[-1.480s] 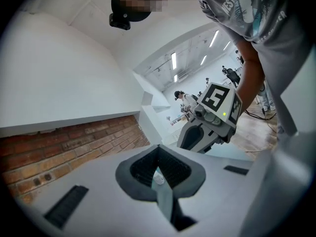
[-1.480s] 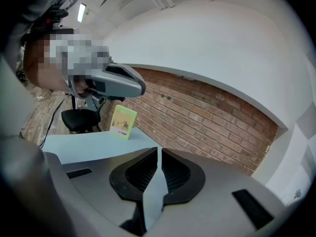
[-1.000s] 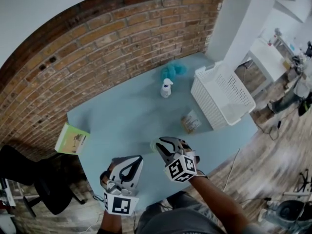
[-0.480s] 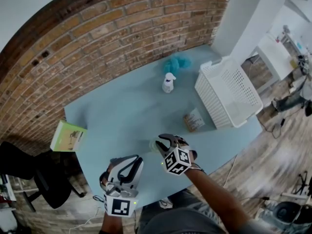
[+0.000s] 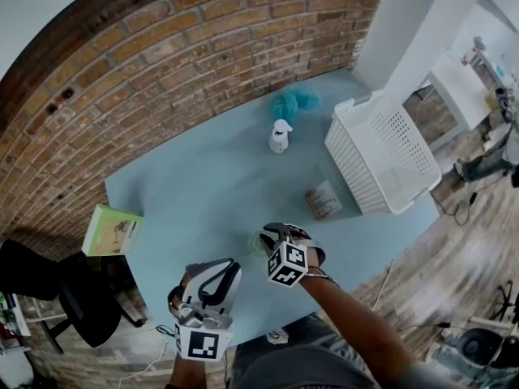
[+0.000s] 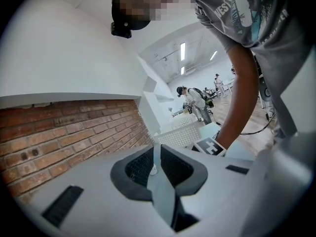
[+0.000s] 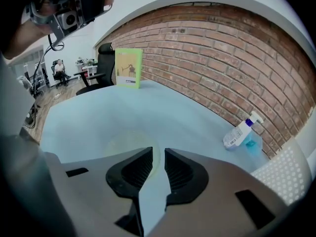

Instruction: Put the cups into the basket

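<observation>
Cup [image 7: 121,144] rim pinched by our right tool [image 7: 158,153] for carrying to the far basket [image 5: 361,164]; left tool [image 6: 157,154] pressed together.

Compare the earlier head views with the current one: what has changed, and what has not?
The right gripper has edged forward and left onto the clear cup; its jaws now seem to close on the rim. The left gripper, basket, spray bottle and box stayed put.

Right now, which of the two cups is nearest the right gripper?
The clear cup right at the right gripper, its rim between the jaws. The other cup lies well away, beside the white basket.
</observation>
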`<state>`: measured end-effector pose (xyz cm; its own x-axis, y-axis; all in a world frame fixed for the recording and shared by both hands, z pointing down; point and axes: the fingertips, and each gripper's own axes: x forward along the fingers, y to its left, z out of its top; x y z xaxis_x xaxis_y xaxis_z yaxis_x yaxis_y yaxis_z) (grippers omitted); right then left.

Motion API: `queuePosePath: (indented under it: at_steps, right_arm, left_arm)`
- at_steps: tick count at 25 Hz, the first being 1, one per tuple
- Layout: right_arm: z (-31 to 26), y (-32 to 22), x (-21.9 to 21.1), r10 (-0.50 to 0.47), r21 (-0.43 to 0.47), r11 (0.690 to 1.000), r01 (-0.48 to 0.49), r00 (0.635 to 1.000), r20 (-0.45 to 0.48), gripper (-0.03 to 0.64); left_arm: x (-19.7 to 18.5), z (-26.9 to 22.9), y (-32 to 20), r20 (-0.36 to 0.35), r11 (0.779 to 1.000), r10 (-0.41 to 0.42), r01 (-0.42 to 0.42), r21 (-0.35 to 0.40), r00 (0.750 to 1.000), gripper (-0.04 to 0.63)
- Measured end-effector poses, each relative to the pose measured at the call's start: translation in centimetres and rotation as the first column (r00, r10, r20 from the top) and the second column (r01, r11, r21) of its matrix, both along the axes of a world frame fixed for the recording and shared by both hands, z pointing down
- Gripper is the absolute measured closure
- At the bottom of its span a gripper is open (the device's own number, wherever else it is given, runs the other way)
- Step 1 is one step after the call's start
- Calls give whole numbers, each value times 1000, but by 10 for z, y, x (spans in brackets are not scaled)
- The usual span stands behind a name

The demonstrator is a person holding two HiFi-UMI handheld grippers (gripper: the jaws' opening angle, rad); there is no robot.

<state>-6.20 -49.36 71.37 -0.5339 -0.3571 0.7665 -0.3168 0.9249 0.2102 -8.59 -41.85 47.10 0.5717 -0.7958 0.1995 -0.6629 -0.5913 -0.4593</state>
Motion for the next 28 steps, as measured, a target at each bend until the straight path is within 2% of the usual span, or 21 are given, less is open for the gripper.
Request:
queuePosePath:
  at_steps: [7,16,19,22,25,28]
  right_arm:
    - [2,2,3,-8,-41,999,7,1000,-23,581]
    - [-26,-3,17,9,23,1000,-9,1000,-5,584]
    - [-39,-5,21,26,46,999,-26,1000,7,584]
    - [-55,-8,26,45,70,996,-47,999,23,584]
    - [-74,-13,32,64,98,993,-67,997,39,584]
    - [-93,-15,38,82,126,988,-88,995,58,584]
  left_arm:
    - [6,7,-8,-2,999,22,-22,-26,1000,563]
    - [19,1,-13,-2,998,63,-63,-13,998,563]
    - [27,2,-12,-32,996,86,-86,-6,996,563]
    - [31,-9,-15,-13,995,101,-100,16,995,563]
    - [38,-11,-13,-54,992,127,-126,25,990,563]
    - [44,-14,-10,-55,989,147,-146,31,988,563]
